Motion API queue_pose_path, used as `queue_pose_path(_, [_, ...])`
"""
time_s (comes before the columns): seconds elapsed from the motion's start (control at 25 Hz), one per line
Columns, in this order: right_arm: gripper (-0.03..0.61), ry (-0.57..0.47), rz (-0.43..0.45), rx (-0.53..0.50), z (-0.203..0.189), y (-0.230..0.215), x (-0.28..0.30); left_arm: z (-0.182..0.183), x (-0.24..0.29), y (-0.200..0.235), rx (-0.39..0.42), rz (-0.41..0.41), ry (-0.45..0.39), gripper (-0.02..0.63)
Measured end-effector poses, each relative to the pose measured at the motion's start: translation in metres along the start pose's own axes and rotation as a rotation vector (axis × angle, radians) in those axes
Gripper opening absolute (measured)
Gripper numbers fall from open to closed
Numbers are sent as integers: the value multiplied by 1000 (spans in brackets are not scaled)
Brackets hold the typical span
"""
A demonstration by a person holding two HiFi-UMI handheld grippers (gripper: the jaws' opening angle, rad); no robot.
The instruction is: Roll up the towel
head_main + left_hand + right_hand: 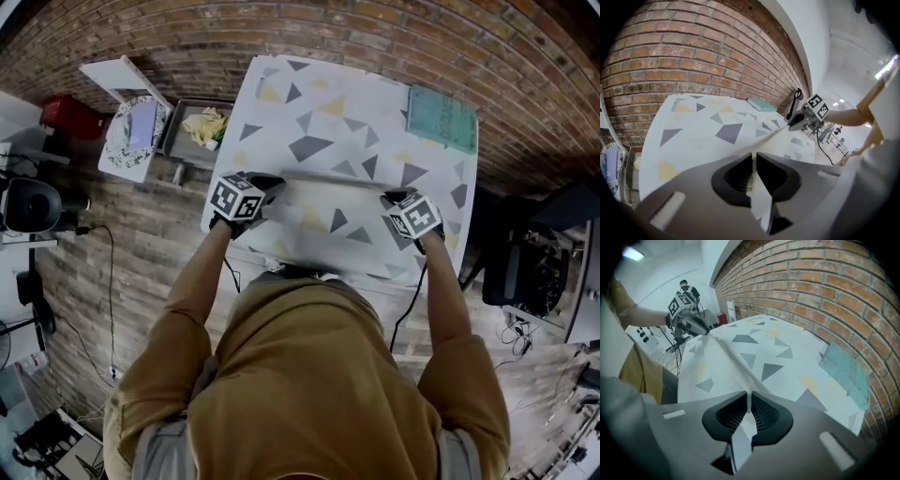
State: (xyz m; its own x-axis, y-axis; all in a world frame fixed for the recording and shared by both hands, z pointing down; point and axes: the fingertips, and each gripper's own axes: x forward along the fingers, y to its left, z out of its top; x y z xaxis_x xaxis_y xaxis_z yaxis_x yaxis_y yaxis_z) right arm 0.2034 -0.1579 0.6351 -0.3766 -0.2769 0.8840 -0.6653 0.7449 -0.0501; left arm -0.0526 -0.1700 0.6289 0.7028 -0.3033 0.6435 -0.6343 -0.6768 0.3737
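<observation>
A white towel (328,141) printed with grey and yellow triangles covers the tabletop. My left gripper (267,187) is shut on its near left edge, and my right gripper (398,199) is shut on its near right edge. The cloth between them is lifted into a taut ridge. In the left gripper view the towel (717,131) runs from my left gripper (753,173) across to the right gripper (799,121). In the right gripper view a pinched strip of towel (759,352) passes through my right gripper (750,411), with the left gripper (696,326) at the far end.
A folded teal cloth (441,117) lies at the far right corner of the table by the brick wall (187,37). Left of the table stand a white box with an open lid (131,136), a tray of yellow items (202,127) and a red object (70,117). Black equipment (534,272) stands to the right.
</observation>
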Motion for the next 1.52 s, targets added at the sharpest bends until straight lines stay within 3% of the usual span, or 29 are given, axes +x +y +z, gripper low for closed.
queue_pose_path(0.24, [32,11,-29,7,9,-12,10,8,10,18,16,49,14,92])
queue_pose_path(0.56, [37,33,-167,33,4,-23,27,1,30,32,94,173,27,94])
queue_pose_path(0.76, [45,65,-213,74,-19,-18,45,-11,44,29,199,202,85,95])
queue_pose_path(1.0, [71,29,-397,-56,-8,-24,42,-6,51,28,359,312,68,109])
queue_pose_path(1.12, [82,11,-443,-54,-9,-26,42,-3,55,32,352,324,56,110])
queue_pose_path(1.4, [118,-5,-452,-36,-8,-33,42,1,58,37,344,335,52,114])
queue_pose_path(1.52, [139,-24,-469,-6,-8,-38,40,2,57,39,280,327,41,115])
